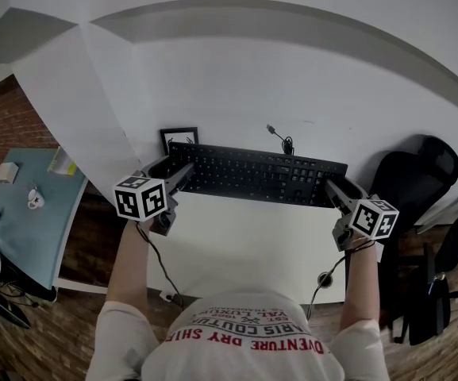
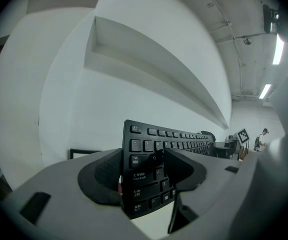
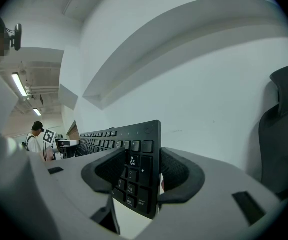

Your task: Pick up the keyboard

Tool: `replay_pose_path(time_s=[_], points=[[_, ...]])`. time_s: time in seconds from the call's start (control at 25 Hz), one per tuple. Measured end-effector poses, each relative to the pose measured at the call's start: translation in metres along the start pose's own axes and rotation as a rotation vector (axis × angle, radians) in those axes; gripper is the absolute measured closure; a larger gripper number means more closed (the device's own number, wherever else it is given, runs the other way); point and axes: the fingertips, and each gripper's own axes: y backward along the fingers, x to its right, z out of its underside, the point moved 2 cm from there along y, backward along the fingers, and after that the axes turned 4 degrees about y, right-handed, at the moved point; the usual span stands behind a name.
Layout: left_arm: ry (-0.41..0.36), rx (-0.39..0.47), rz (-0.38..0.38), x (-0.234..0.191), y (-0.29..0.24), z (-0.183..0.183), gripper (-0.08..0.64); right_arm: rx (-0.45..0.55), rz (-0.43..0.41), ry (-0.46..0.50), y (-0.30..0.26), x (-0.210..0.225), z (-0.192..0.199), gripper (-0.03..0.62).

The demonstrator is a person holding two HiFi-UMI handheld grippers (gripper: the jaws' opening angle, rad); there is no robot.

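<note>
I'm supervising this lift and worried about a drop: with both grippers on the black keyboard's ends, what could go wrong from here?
The black plastic keyboard is pinched only at its ends by the left gripper and right gripper; uneven lifting could twist it loose. The thin black cable lying behind it may drag or snag.

Ahead of the left gripper a small frame stands (near the wall). A chair crowds the right gripper outward; behind both, the desk is bare.
</note>
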Motion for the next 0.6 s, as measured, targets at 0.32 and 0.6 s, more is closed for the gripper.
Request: replay_pose_path(time_s=[0.32, 0.6], points=[[0.003, 0.008, -0.001, 0.004, 0.009, 0.002, 0.304, 0.01, 0.003, 0.013, 0.008, -0.006, 0.0, 0.36], [-0.001, 0.012, -0.003, 0.006, 0.013, 0.005, 0.302, 0.012, 0.011, 0.008, 0.013, -0.01, 0.003, 0.359]])
